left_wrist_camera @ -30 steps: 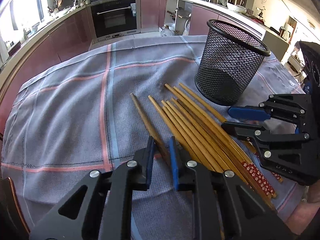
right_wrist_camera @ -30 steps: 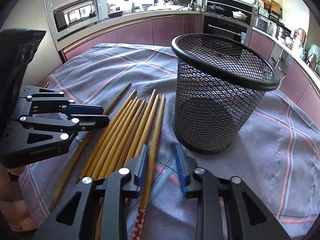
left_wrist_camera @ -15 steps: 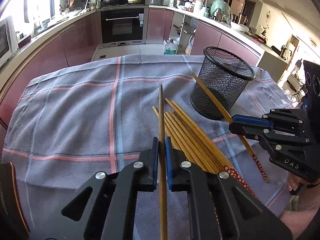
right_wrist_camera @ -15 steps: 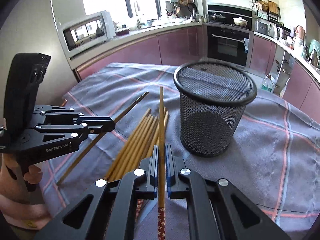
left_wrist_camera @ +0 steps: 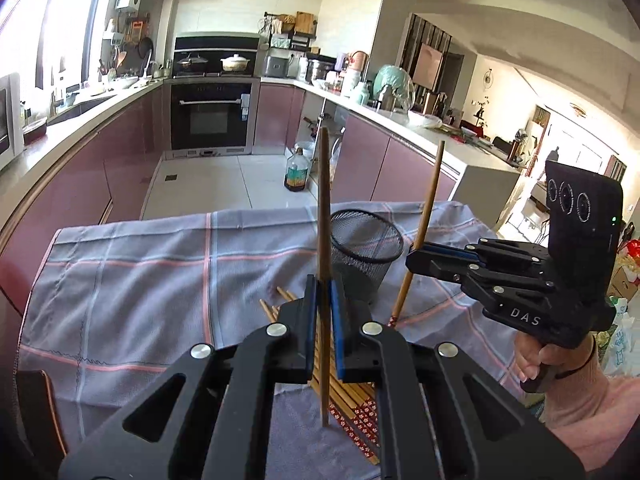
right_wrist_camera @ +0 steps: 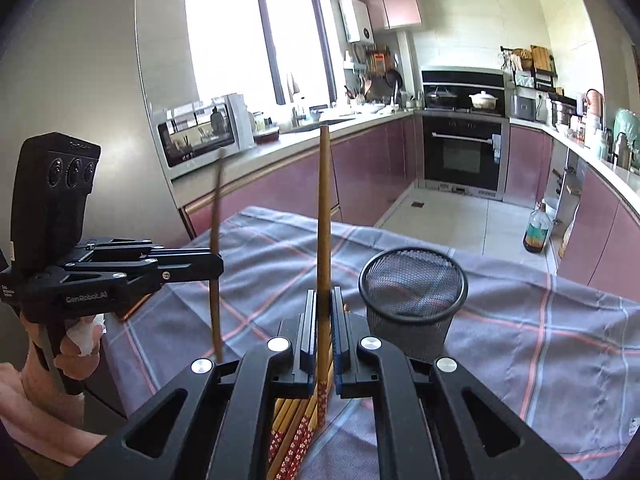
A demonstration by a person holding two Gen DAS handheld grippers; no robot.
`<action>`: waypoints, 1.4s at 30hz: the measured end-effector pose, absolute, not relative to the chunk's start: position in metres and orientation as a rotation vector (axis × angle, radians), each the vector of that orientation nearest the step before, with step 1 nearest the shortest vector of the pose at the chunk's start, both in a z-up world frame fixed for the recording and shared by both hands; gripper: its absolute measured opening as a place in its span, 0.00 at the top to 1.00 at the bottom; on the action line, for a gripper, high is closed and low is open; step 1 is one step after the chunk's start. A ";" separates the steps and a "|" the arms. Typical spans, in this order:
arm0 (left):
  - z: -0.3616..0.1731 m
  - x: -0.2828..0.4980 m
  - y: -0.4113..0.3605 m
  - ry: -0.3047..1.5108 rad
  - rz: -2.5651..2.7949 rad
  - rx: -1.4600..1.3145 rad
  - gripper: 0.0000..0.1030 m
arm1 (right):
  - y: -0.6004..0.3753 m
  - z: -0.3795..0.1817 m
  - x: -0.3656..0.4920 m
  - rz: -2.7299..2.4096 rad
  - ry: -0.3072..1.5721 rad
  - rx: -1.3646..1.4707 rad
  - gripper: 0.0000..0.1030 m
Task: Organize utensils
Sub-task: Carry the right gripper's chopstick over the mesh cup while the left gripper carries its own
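Left gripper [left_wrist_camera: 323,332]: fingers clamped on one plain chopstick [left_wrist_camera: 324,216], now raised near-upright where half a second ago it pointed out level over the bench. Right gripper [right_wrist_camera: 323,330]: closed on a red-patterned chopstick [right_wrist_camera: 323,216], likewise lifted clear. Remaining chopsticks [right_wrist_camera: 294,426]: bundled on the checked cloth [left_wrist_camera: 140,280]. Mesh holder [right_wrist_camera: 413,300]: upright, seemingly empty, just beyond. Judgement: both sticks ready for insertion.

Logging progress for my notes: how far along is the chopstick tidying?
Nothing looks done: the mesh holder appears empty. In hand: the left gripper holds one chopstick upright, and the right gripper holds another chopstick, both lifted off the checked cloth. Left: dropping both into the holder, then clearing the pile of chopsticks on the cloth.
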State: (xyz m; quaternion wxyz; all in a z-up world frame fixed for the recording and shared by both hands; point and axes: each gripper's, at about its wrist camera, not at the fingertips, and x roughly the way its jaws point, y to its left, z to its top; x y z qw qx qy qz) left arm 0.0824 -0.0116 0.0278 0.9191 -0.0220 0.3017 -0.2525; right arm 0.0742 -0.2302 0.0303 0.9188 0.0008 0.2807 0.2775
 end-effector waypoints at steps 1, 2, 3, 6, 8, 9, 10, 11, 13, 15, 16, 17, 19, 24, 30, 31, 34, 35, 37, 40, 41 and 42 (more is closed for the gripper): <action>0.033 0.081 -0.013 0.606 -0.524 -0.047 0.93 | -0.231 0.034 0.074 0.571 0.566 0.004 0.95; 0.040 0.080 -0.014 0.593 -0.533 -0.055 0.93 | -0.232 0.037 0.074 0.575 0.555 0.007 0.95; 0.046 0.079 -0.016 0.582 -0.543 -0.063 0.93 | -0.235 0.041 0.074 0.574 0.544 0.009 0.95; 0.062 0.078 -0.019 0.544 -0.550 -0.072 0.93 | -0.238 0.052 0.076 0.568 0.510 0.009 0.95; 0.072 0.080 -0.023 0.522 -0.562 -0.084 0.93 | -0.241 0.060 0.078 0.563 0.493 0.008 0.95; 0.078 0.081 -0.025 0.515 -0.569 -0.089 0.93 | -0.243 0.064 0.080 0.559 0.482 0.006 0.95; 0.084 0.083 -0.027 0.507 -0.573 -0.094 0.93 | -0.244 0.068 0.080 0.553 0.472 0.004 0.95; 0.090 0.084 -0.029 0.499 -0.575 -0.096 0.93 | -0.245 0.072 0.082 0.550 0.462 0.002 0.95; 0.100 0.090 -0.035 0.484 -0.580 -0.098 0.93 | -0.249 0.079 0.085 0.542 0.446 0.005 0.95; 0.110 0.095 -0.040 0.471 -0.584 -0.096 0.93 | -0.252 0.085 0.088 0.529 0.428 0.003 0.95; 0.115 0.098 -0.043 0.461 -0.585 -0.096 0.93 | -0.254 0.088 0.089 0.523 0.418 0.004 0.95; 0.120 0.100 -0.046 0.453 -0.586 -0.095 0.93 | -0.255 0.091 0.090 0.520 0.410 0.005 0.95; 0.129 0.106 -0.052 0.442 -0.589 -0.097 0.93 | -0.259 0.097 0.095 0.508 0.393 0.008 0.95; 0.143 0.122 -0.070 0.432 -0.583 -0.085 0.93 | -0.271 0.102 0.114 0.472 0.377 0.018 0.95; 0.133 0.141 -0.090 0.489 -0.576 -0.041 0.93 | -0.276 0.089 0.135 0.447 0.413 0.031 0.95; 0.130 0.143 -0.094 0.506 -0.575 -0.032 0.93 | -0.275 0.085 0.138 0.448 0.426 0.032 0.95; 0.116 0.154 -0.101 0.550 -0.577 -0.017 0.93 | -0.271 0.073 0.144 0.449 0.468 0.023 0.95; 0.109 0.161 -0.102 0.566 -0.578 -0.016 0.93 | -0.270 0.069 0.146 0.448 0.482 0.019 0.95; 0.100 0.165 -0.106 0.593 -0.576 -0.009 0.93 | -0.268 0.062 0.151 0.450 0.511 0.016 0.95; 0.084 0.176 -0.108 0.637 -0.577 -0.005 0.93 | -0.266 0.052 0.156 0.451 0.562 0.011 0.95; 0.077 0.181 -0.109 0.648 -0.578 -0.004 0.93 | -0.266 0.049 0.158 0.454 0.580 0.007 0.95; 0.072 0.184 -0.109 0.659 -0.579 -0.003 0.93 | -0.265 0.046 0.160 0.456 0.600 0.003 0.95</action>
